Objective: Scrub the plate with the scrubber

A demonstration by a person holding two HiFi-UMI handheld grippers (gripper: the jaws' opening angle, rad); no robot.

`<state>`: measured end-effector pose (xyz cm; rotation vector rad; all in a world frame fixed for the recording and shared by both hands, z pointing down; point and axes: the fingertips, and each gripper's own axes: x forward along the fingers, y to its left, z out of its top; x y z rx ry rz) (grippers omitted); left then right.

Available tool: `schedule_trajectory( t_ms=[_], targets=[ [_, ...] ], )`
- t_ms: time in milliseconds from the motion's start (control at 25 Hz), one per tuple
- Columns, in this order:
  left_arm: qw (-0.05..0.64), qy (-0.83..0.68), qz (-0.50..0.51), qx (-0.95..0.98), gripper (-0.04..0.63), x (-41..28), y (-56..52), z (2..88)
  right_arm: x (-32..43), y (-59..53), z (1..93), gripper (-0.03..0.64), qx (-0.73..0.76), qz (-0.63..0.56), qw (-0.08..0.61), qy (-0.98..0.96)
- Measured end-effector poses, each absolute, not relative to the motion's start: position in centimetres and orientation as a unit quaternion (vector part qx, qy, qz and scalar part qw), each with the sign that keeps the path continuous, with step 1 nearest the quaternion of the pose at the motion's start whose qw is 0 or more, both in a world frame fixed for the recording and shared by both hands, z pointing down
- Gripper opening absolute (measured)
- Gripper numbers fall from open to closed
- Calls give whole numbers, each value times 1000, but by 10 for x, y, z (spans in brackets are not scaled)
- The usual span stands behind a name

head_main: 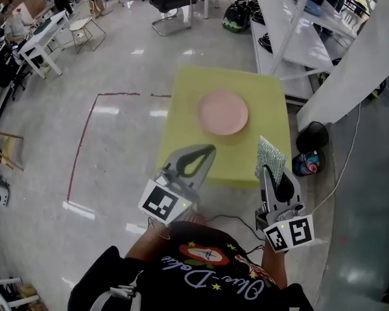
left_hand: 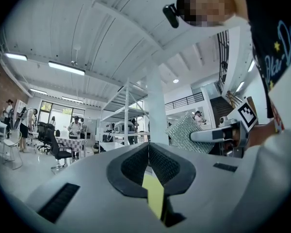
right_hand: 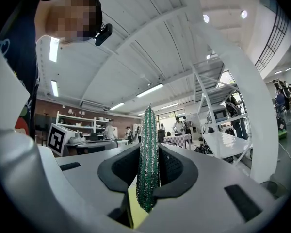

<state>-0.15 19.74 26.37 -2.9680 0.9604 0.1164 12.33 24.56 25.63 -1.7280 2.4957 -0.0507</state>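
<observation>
pink, round and bare, the plate [head_main: 223, 112] lay flat on the yellow-green table [head_main: 188, 89], a little toward its far right part, with nothing touching it. both your tools were held level on the near side of it, well apart from each other.

your right gripper [head_main: 273, 171] was clenched on the scrubber [head_main: 270, 155], a flat glittering green-silver pad. it stood on edge between the dark ribbed pads, its top poking up past the fingertips, and the right gripper view showed the jaws pressing it from both sides. in the head view the scrubber seemed to hang over the table's near right corner, short of the plate, though from that steep angle you couldn't tell how high it was.

your left gripper [head_main: 206, 151] was clenched on nothing, its two pads meeting in a thin seam. its tip pointed over the table's near edge, left of the plate and apart from it.

a red tape line [head_main: 84, 141] ran across the shiny floor left of the table, and white shelving [head_main: 292, 37] stood at the right.
</observation>
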Motion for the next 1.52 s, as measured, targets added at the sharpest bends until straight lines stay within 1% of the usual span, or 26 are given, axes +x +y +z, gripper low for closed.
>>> schedule_trajectory(
  t_ms=[440,760,1120,1520],
  targets=[
    [15,298,35,-954,2,-44,92,268,77,134,264,67,-567,-17,54,822],
    [-5,295,42,-955,2,-65,51,277,56,95,272,68,-570,-26,35,820],
    [-22,319,31,-947,2,-65,17,294,75,60,274,67,-574,-29,18,818],
    [-31,338,11,-940,2,-33,-29,323,103,-5,323,68,-553,-69,-22,830]
  ],
)
